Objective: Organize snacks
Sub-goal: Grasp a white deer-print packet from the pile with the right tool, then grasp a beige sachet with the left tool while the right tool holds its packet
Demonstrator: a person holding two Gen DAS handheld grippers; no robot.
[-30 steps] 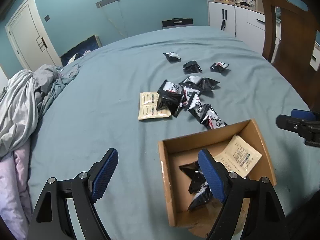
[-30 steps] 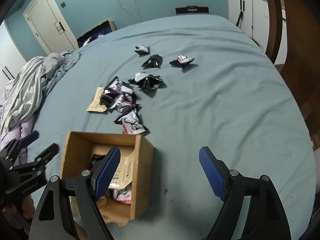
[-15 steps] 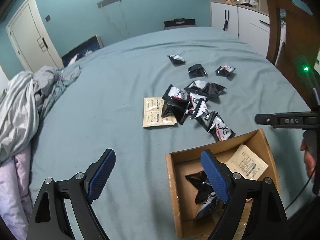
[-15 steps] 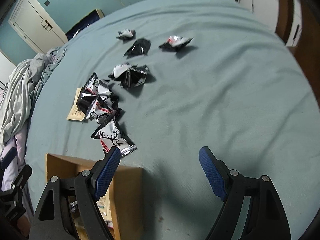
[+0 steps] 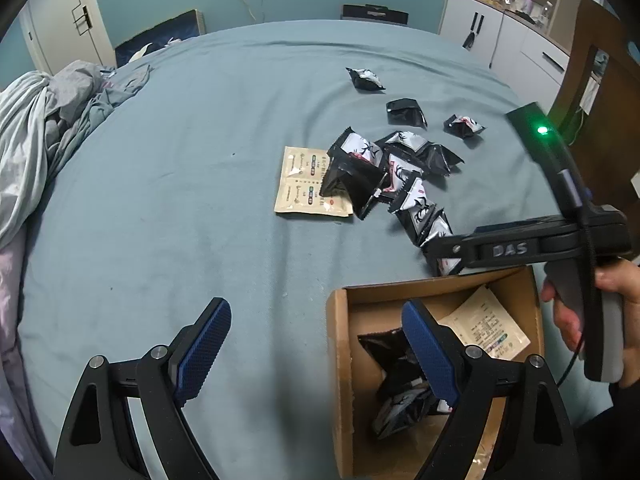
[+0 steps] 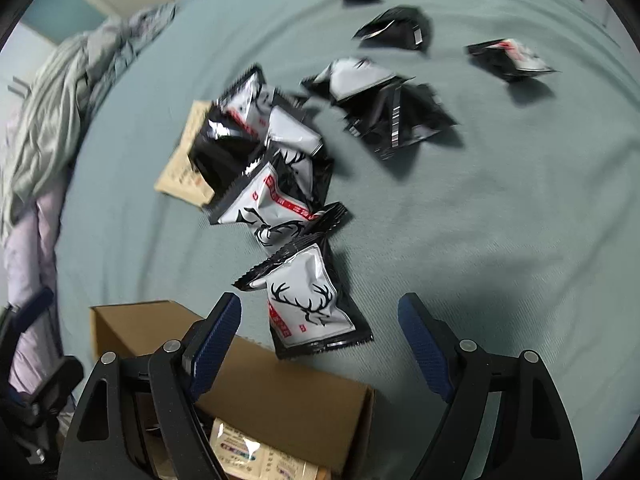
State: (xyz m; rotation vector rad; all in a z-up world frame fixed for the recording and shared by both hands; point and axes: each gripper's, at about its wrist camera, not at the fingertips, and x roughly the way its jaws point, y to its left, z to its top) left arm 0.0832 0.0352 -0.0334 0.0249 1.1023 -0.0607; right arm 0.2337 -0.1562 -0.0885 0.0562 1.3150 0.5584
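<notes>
Spread under everything: a wide bed covered in a blue-grey sheet (image 5: 168,184), with rumpled grey bedding (image 5: 44,120) bunched at the far left. Near the right edge, an open brown cardboard box (image 5: 340,364) already holding a few items: a beige paper sachet (image 5: 486,330) flat against the right side and a couple of black-and-silver foil snack packets (image 5: 396,364) in the middle. So, judged from that, begun but far from finished.

Still outside the box, just beyond its far wall: a loose heap of black-and-white foil snack packets printed with antlers (image 6: 276,184), overlapping one another, plus a pair of joined beige sachets (image 5: 304,184) partly tucked under the heap's left side. Farther out, three single packets lying apart, the farthest one (image 5: 364,79) well away from the rest. Nearest to the box, one antler packet (image 6: 308,300) lying almost against the cardboard wall.

Right hand-held gripper (image 6: 320,332) tilted steeply down, jaws wide and empty, straddling that nearest packet without touching it; gripped from the handle by a hand (image 5: 592,316) at the right. Probably the next pick. Left hand-held gripper (image 5: 316,344) also angled down near the box's left wall, jaws wide after just opening a little further, nothing between the pads, one finger over the box and the other over bare sheet.
</notes>
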